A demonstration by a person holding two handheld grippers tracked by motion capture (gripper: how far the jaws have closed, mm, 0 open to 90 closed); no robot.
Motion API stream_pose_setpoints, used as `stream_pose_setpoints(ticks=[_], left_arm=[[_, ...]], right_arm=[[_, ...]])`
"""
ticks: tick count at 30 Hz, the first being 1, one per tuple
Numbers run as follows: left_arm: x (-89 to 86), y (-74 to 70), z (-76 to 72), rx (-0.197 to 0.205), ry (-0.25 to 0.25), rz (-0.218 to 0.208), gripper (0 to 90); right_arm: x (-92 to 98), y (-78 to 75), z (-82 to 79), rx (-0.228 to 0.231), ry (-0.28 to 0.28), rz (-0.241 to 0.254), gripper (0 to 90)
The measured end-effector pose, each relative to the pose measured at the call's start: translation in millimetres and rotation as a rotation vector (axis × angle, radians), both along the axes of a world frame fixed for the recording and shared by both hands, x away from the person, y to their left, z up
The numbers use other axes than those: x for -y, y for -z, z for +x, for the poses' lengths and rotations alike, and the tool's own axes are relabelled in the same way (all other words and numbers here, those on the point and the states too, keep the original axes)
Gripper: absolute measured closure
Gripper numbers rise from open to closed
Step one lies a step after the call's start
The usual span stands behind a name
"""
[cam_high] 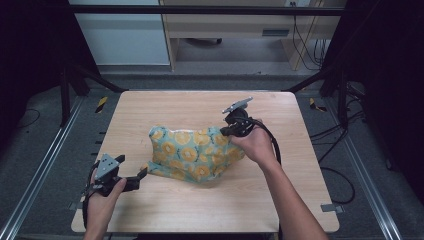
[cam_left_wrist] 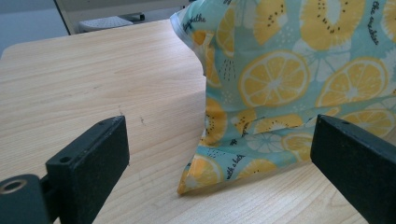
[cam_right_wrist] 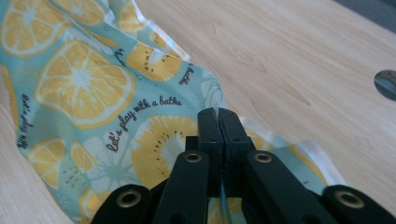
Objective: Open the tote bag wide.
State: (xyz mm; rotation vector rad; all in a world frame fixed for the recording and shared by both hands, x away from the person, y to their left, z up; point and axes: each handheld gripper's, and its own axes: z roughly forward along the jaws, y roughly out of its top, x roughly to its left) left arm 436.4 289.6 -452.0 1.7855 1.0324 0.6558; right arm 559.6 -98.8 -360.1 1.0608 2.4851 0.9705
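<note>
Cloth with lemon print at mid-table, bunched and half raised rather than flat: right end pulled up off the table, left end slumped on the wood, near-left corner touching the board. Lifted so by right gripper, jaws pressed together on the cloth's right-hand hem toward the table's far right, white edge of the fabric poking out on both sides of the black pads. Pinched at the edge and not mid-fabric, probably to let the rest hang free and show where the corners lie. Hand behind it angled down toward the table centre, cable trailing off to the near right edge. Left gripper low at the table's near-left, jaws spread wide with nothing between the pads, aimed along the wood at the slumped corner; corner framed between the two black jaws in the left gripper view, just short of them, no contact. Held wide and level with the board, seemingly to slide round that corner and take it without scooping extra folds. Judged as a spreading or folding job at an early stage: one end secured, second grip not yet made. Risk in the next move: thin corner lying flush on the table, easy to push away instead of catching.
</note>
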Motion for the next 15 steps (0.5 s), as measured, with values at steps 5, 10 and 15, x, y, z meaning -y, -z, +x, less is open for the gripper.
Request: stream_pose_setpoints(ticks=[5,10,15], left_arm=[[-2.5,-1.2,-0.1,-0.014,0.001,-0.045,4.1],[-3.8,-4.5,-2.0,-0.005,-0.003,-0.049,4.1],[-6.0,-7.6,-3.2,0.007,-0.013,-0.053,4.2]], right_arm=[[0.3,-17.2,-16.0,0.113,-0.008,0.103,90.0],[-2.6,-33.6,-45.7,0.219,-0.067,0.182,90.0],[-7.7,-42.1,-68.3,0.264,-0.119,0.213,90.0]])
